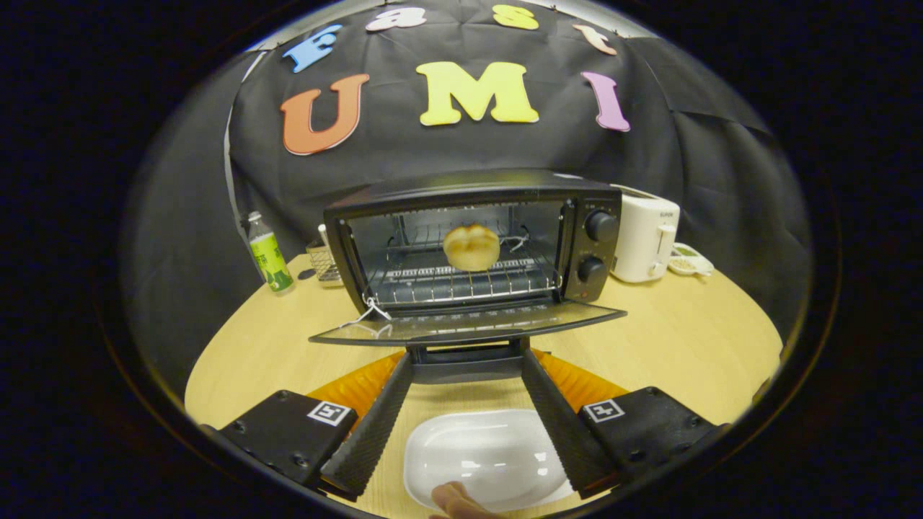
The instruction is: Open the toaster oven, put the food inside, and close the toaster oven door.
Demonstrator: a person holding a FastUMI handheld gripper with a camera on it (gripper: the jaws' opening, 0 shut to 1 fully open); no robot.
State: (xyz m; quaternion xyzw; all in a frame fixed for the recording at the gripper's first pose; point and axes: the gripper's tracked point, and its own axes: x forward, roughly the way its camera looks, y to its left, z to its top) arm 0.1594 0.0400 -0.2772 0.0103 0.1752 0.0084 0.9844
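The black toaster oven [469, 189] stands on the wooden table [685, 339] with its glass door [469, 322] folded down flat toward me. A round golden bun [471, 246] sits inside on the wire rack [461, 285]. My gripper [466, 360] is open, its fingers spread wide. The door's dark handle [466, 367] lies right between the two fingertips, at the door's front edge. An empty white plate [483, 454] rests on the table between the fingers, close to me.
A person's fingertip [454, 499] touches the plate's near rim. An orange mat [360, 382] lies under the door's front. Left of the oven stand a green bottle [268, 254] and a small wire basket [324, 263]; to its right stand a white toaster [644, 238] and a small dish [690, 263].
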